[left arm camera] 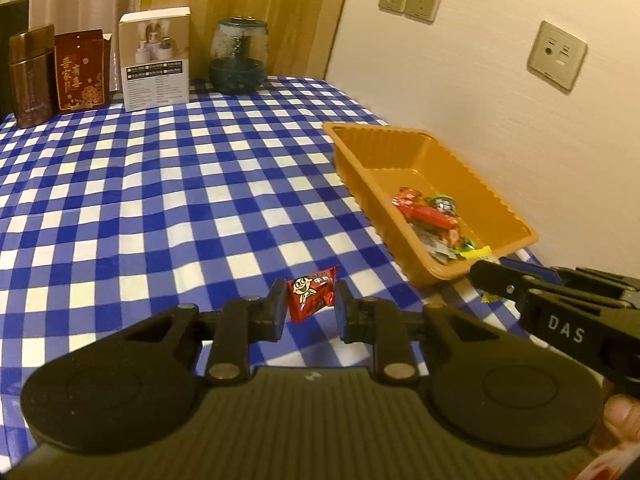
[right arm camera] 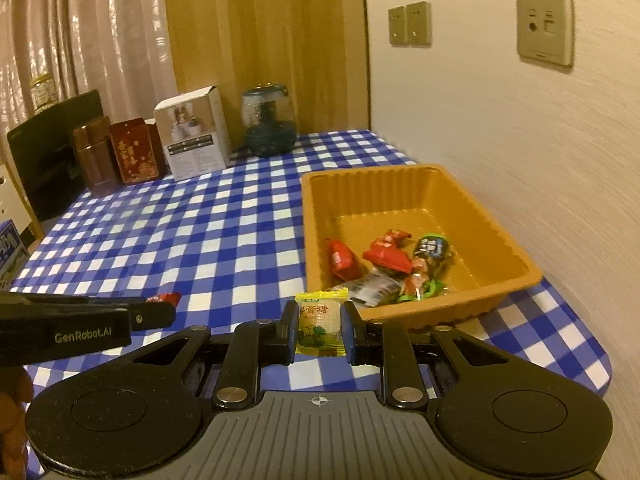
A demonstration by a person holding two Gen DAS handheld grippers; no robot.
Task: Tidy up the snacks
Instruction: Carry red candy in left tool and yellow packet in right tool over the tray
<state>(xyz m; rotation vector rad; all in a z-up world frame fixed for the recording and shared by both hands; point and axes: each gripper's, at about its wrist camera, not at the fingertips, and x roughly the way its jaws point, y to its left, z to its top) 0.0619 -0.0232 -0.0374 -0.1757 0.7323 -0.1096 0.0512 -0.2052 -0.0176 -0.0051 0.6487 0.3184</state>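
Snacks sit in both grippers: the left gripper (left arm camera: pixel 309 307) has its two fingers pressed against the sides of a red candy packet (left arm camera: pixel 312 294) printed with a cartoon face, holding it clear above the checked cloth, and the right gripper (right arm camera: pixel 319 330) is clamped on a yellow-green candy packet (right arm camera: pixel 320 326) with green fruit pictured on its front. From the right wrist view the yellow-green packet hangs just in front of the near rim of the orange tray (right arm camera: pixel 460 312), not yet over it. From the left wrist view the red packet is nearer the middle of the table, to the left of the tray's near corner, and the right gripper's black arm crosses the lower right of the frame, close to that corner.

Inside the orange tray a small heap of wrapped sweets (right arm camera: pixel 388 268) lies toward the near end: several red wrappers, a dark round one, a silvery one and something green; its far half is bare. The tray rests on the blue-and-white checked tablecloth (left arm camera: pixel 160 200), close to the wall on the right.

Along the far edge of the table stand a brown tin (left arm camera: pixel 31 76), a red box with gold lettering (left arm camera: pixel 82 72), a white carton (left arm camera: pixel 156 62) and a dark glass jar (left arm camera: pixel 239 58). Wall sockets (left arm camera: pixel 557 56) are mounted on the pale wall above the tray
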